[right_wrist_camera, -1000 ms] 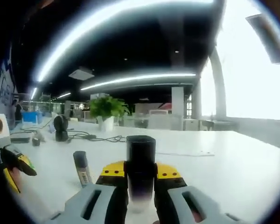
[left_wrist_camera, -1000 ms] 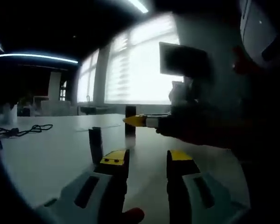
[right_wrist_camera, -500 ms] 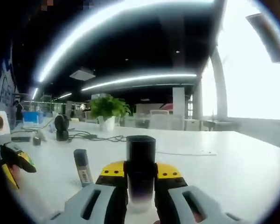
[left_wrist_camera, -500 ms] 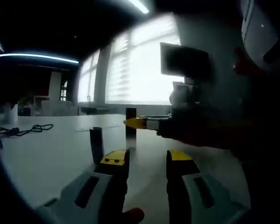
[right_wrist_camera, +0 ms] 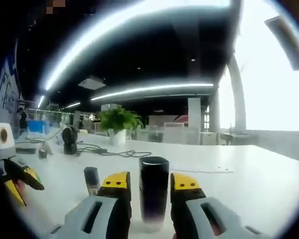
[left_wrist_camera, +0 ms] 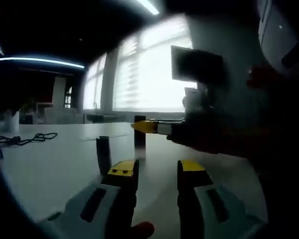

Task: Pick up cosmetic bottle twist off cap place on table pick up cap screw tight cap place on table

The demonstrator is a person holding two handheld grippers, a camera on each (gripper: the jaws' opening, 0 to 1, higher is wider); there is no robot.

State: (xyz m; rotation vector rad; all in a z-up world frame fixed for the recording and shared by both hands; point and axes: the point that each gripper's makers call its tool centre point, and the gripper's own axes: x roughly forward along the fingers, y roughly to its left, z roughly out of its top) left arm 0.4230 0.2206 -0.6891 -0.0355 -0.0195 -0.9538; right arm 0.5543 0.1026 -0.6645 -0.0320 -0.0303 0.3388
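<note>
Between right gripper [right_wrist_camera: 150, 180] jaws, spread just clear: cosmetic bottle [right_wrist_camera: 153, 199] upright on worktop [right_wrist_camera: 249, 179], seemingly set down. Beyond left gripper [left_wrist_camera: 157, 169] jaws, spread and empty: probable cap [left_wrist_camera: 103, 152].

- The right gripper [left_wrist_camera: 148, 127] sits in dark silhouette in the left gripper view, detail lost.
- The bottle [right_wrist_camera: 153, 191] bottom blurs between the jaws.

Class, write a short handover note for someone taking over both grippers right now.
Left gripper: open, empty, low over the table.
Right gripper: open, jaws either side of the dark bottle, which stands on the table.
A small dark piece, possibly the cap, stands nearby.
Whether the bottle is capped is unclear. Check that, then finish screwing if needed.
</note>
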